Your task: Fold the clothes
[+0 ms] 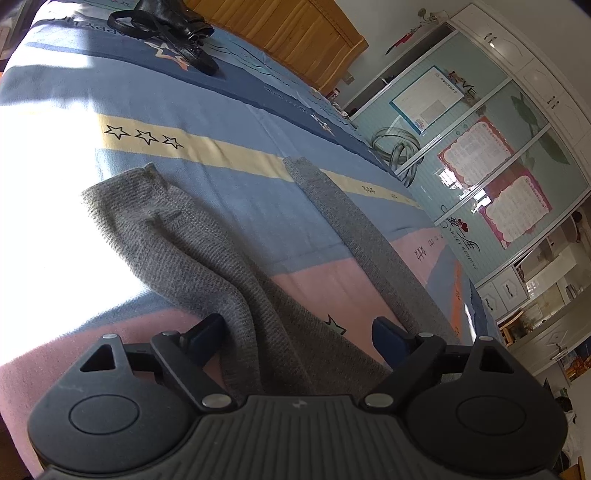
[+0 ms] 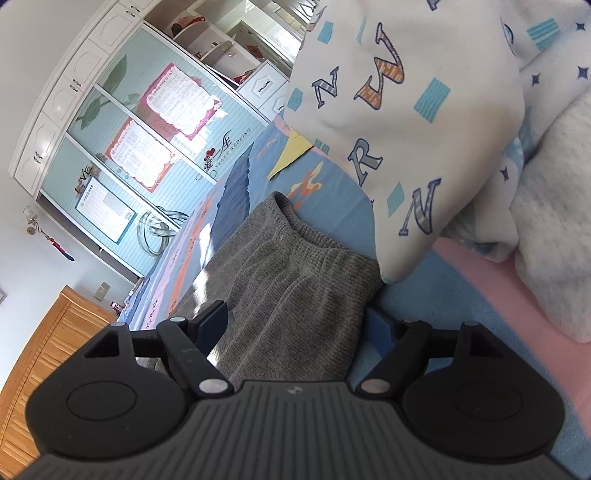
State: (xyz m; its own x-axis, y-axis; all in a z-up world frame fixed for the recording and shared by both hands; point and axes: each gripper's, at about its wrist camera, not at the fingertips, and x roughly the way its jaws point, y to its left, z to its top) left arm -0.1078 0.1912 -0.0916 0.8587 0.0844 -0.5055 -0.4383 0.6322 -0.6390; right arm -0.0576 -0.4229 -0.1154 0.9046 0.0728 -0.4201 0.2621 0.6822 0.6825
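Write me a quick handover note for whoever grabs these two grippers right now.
Left gripper: open, fingers either side of the grey knit trousers, at the leg end; nothing clamped.
Right gripper: open, straddling the trousers at the waistband end; nothing clamped.
Trousers lie spread on the blue, pink and cream striped bed cover, legs splayed apart. A white letter-print pillow sits beside the waistband; a black leather bag lies at the far end.
Done: no fold visible.
Left: probably bring the legs together, then fold lengthwise.
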